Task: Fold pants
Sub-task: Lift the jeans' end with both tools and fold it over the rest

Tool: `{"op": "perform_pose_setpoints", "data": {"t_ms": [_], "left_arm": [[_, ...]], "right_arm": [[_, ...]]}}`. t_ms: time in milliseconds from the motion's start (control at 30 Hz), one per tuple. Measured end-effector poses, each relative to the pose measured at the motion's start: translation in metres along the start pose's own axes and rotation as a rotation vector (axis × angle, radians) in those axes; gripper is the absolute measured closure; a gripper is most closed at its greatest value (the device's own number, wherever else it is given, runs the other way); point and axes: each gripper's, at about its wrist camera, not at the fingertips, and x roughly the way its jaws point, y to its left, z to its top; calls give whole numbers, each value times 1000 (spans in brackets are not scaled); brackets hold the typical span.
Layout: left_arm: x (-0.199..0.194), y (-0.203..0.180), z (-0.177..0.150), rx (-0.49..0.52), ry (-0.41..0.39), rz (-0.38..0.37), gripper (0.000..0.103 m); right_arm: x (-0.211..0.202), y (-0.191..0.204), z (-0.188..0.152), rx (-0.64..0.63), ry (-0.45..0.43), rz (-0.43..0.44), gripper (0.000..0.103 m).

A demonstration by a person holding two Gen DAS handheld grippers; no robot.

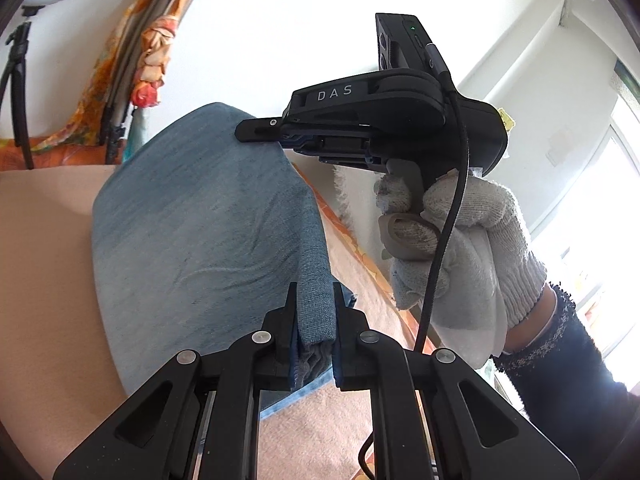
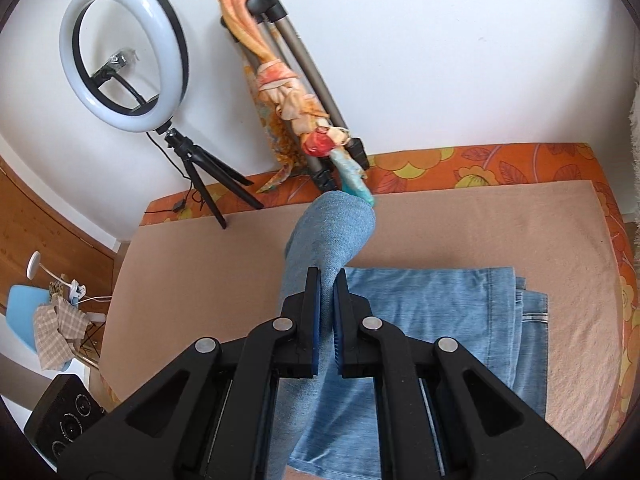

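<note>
Light blue denim pants (image 2: pixel 432 320) lie partly folded on a tan cloth-covered surface (image 2: pixel 500 224). My left gripper (image 1: pixel 315 296) is shut on a lifted fold of the pants (image 1: pixel 200 220), held above the surface. My right gripper (image 2: pixel 327 284) is shut on another lifted part of the same fold (image 2: pixel 332 232). In the left wrist view the right gripper (image 1: pixel 256 128) shows at the far end of the raised fold, held by a white-gloved hand (image 1: pixel 460 248). The lower layers stay flat on the surface.
A ring light on a small tripod (image 2: pixel 124 52) stands at the back left. A folded tripod wrapped in orange cloth (image 2: pixel 292 92) leans on the white wall. An orange floral cover (image 2: pixel 500 164) edges the surface. A window (image 1: pixel 592 200) is at the right.
</note>
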Motion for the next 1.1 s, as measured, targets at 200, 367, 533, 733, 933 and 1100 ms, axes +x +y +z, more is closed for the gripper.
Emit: {"op": "perform_pose_setpoints", "data": {"t_ms": [200, 367, 533, 733, 933, 1100], "left_arm": [[48, -22, 3, 37, 58, -31, 93], [85, -34, 7, 62, 99, -48, 93], [122, -39, 14, 78, 143, -52, 93], [156, -46, 12, 96, 189, -33, 93], [185, -39, 4, 91, 247, -9, 93], [210, -38, 5, 73, 269, -2, 93]], "right_arm": [[-17, -50, -5, 39, -14, -33, 97], [-28, -92, -9, 87, -28, -48, 97], [-29, -127, -14, 122, -32, -59, 97], [-18, -167, -26, 179, -25, -42, 97], [6, -196, -40, 204, 19, -53, 97], [25, -212, -50, 219, 54, -72, 97]]}}
